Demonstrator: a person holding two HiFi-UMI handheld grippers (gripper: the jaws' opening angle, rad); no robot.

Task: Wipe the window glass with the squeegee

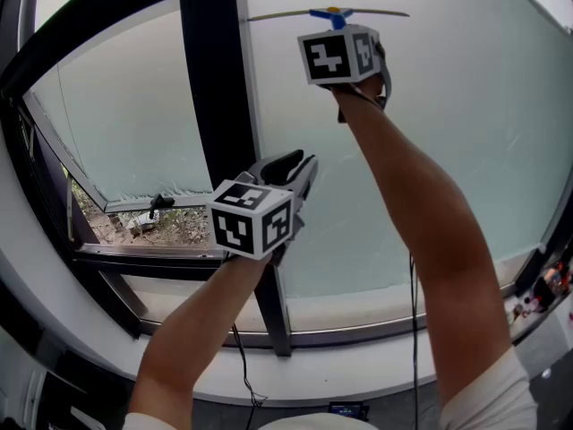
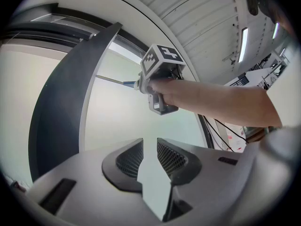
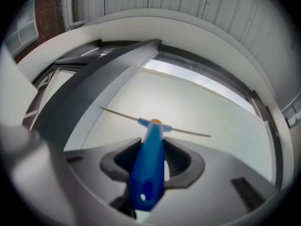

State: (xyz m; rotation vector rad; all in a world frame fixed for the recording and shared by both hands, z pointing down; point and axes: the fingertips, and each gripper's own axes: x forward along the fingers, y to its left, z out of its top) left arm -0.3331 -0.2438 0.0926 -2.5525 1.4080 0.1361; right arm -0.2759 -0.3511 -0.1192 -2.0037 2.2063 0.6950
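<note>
High on the right-hand pane of the window glass (image 1: 448, 150), the squeegee (image 1: 333, 13) is held with its blade roughly horizontal, near the top of the pane. The blade's left tip lies close to the dark mullion (image 1: 215, 106). Full blade contact with the glass cannot be confirmed from any view.

**Claw states**
- Right claw (image 3: 151, 160): closed on the blue handle of the squeegee. The handle runs up between the jaws and the blade crosses beyond them. The arm is extended upward.
- Left claw (image 2: 149, 157): jaws parted by a narrow gap with nothing between them. It hangs lower, in front of the mullion, and takes no part in the work.

**Task status (judgement)**
The squeegee appears placed at the top of a downward stroke. Most of the pane below it remains to be wiped.

**Hazards (judgement)**
- Handle rotation: the claw clamps a smooth, tapered handle. Pressure on the glass could twist the handle in the jaws, lift one end of the blade and leave streaks.
- Uneven pressure: at full reach, force on the blade is hard to hold constant, so the blade may skip.
- Mullion strike: a leftward drift would catch the left blade tip on the mullion.
- Idle claw: the left claw may knock the mullion or the glass if raised carelessly.
</note>
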